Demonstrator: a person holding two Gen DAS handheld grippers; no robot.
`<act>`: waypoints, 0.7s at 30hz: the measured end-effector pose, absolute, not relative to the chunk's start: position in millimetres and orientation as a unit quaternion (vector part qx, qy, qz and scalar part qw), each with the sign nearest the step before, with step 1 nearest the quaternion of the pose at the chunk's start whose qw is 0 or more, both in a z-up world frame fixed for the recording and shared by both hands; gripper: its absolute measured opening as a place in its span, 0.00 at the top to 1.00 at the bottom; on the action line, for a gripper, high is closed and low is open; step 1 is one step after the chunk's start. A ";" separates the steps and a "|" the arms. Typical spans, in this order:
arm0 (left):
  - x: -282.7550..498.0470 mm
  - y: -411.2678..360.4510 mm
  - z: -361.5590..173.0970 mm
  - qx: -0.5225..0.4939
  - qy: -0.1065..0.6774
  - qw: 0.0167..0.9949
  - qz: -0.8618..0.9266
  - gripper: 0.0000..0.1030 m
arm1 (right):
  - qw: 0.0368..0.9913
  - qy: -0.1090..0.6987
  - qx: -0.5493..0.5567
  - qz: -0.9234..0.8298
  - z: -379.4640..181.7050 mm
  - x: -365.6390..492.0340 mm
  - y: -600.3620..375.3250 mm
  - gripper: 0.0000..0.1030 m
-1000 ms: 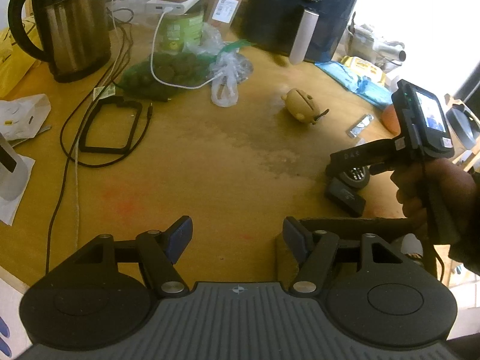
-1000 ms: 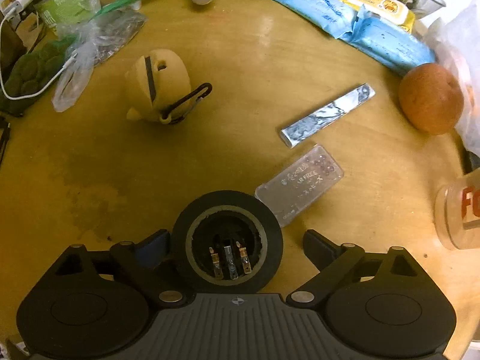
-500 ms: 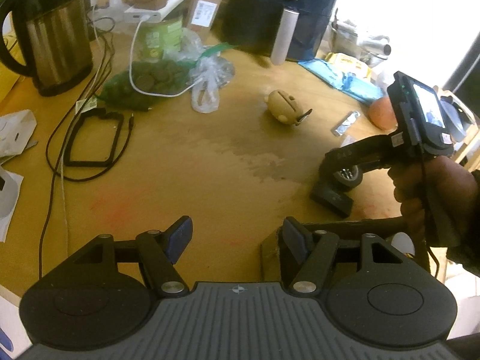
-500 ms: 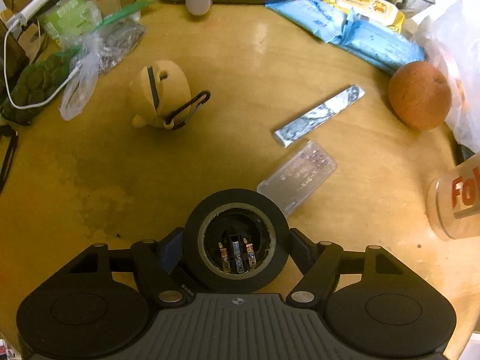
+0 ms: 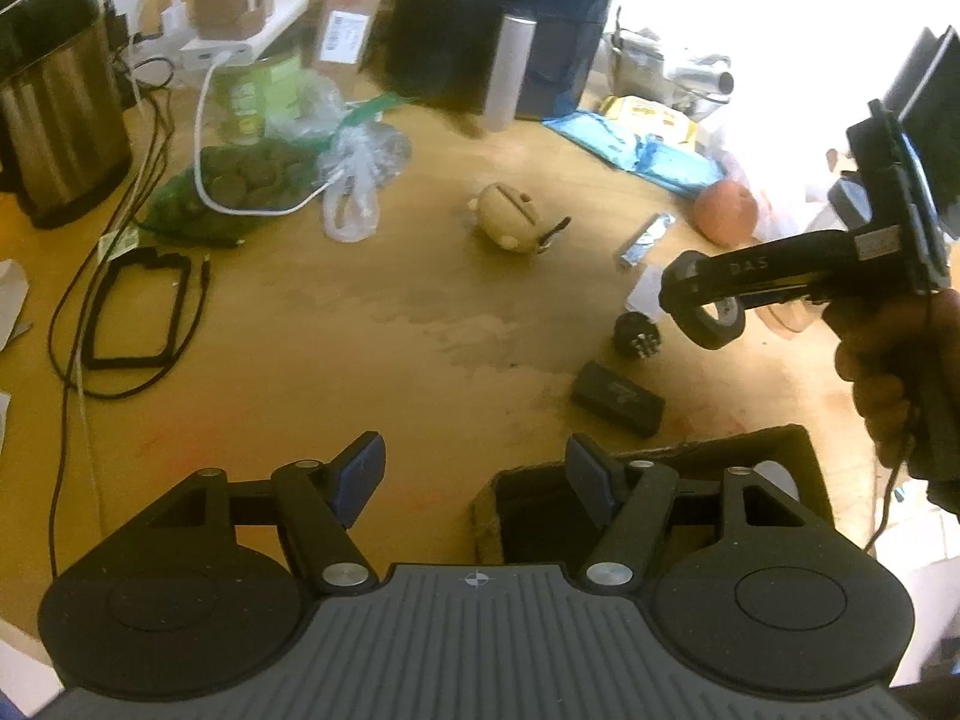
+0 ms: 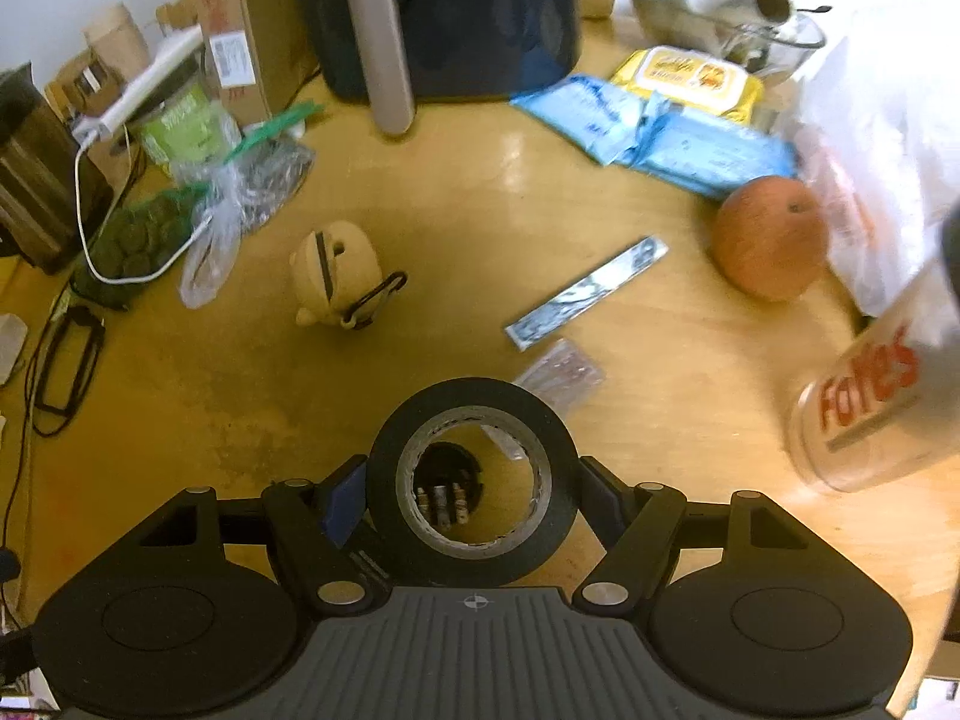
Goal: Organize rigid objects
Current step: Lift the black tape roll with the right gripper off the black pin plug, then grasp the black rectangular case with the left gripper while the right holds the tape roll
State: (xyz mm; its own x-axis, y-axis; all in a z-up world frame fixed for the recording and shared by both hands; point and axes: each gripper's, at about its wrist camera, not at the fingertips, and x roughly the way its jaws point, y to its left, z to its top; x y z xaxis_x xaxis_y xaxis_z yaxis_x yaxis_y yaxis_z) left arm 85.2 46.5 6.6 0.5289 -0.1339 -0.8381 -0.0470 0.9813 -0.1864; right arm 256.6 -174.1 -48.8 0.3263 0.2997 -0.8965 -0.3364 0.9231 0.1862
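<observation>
My right gripper [image 6: 474, 489] is shut on a black tape roll [image 6: 540, 516] and holds it above the wooden table; in the left wrist view the roll [image 5: 714, 324] hangs in that gripper [image 5: 699, 303]. A black plug adapter [image 5: 636, 334] stands on the table below it, seen through the roll's hole [image 6: 444, 495]. A black rectangular block [image 5: 618, 399] lies nearby. My left gripper [image 5: 474, 471] is open and empty above the near table edge, beside an open cardboard box [image 5: 774, 447].
A tan pig-shaped toy [image 6: 336, 276], a silver strip [image 6: 585, 294], a clear plastic case [image 6: 561, 372], an orange fruit [image 6: 768, 237], a glass jar [image 6: 876, 414], blue packets [image 6: 654, 132], an air fryer [image 6: 444, 12], a kettle [image 5: 54, 102] and cables [image 5: 138, 306] lie on the table.
My right gripper closed on the tape roll and lifted it off the adapter, which stays on the table. The left gripper rose and pulled back, bringing the cardboard box into view.
</observation>
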 end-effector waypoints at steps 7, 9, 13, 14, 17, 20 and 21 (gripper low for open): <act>102.8 32.9 9.6 -0.076 0.479 0.873 -0.048 0.36 | 0.822 0.534 -0.002 0.196 -35.2 250.3 -198.2 0.27; 108.0 28.6 10.2 -0.072 0.477 0.874 -0.053 0.36 | 0.827 0.528 -0.003 0.195 -29.8 246.4 -203.3 0.27; 117.5 19.5 9.3 -0.062 0.481 0.872 -0.064 0.36 | 0.834 0.516 -0.002 0.196 -19.7 237.2 -212.1 0.27; 119.5 17.0 9.3 -0.058 0.481 0.872 -0.066 0.36 | 0.835 0.513 0.001 0.196 -17.4 234.8 -215.0 0.27; 124.7 10.3 9.2 -0.047 0.481 0.872 -0.072 0.36 | 0.840 0.506 0.011 0.196 -11.2 228.0 -223.1 0.27; 129.5 4.0 8.5 -0.038 0.482 0.872 -0.079 0.36 | 0.844 0.500 0.017 0.193 -6.5 220.8 -231.0 0.27; 131.0 1.8 7.8 -0.035 0.484 0.871 -0.081 0.36 | 0.844 0.500 0.020 0.192 -5.4 218.7 -233.8 0.27</act>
State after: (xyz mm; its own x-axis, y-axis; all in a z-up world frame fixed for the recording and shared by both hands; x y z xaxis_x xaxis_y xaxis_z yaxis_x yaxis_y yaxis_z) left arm 131.0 1.8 7.8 0.5193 -0.1750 -0.8365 0.1067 0.9844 -0.1397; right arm 218.7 -233.8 -5.4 0.4265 0.3441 -0.8365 -0.3037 0.9256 0.2259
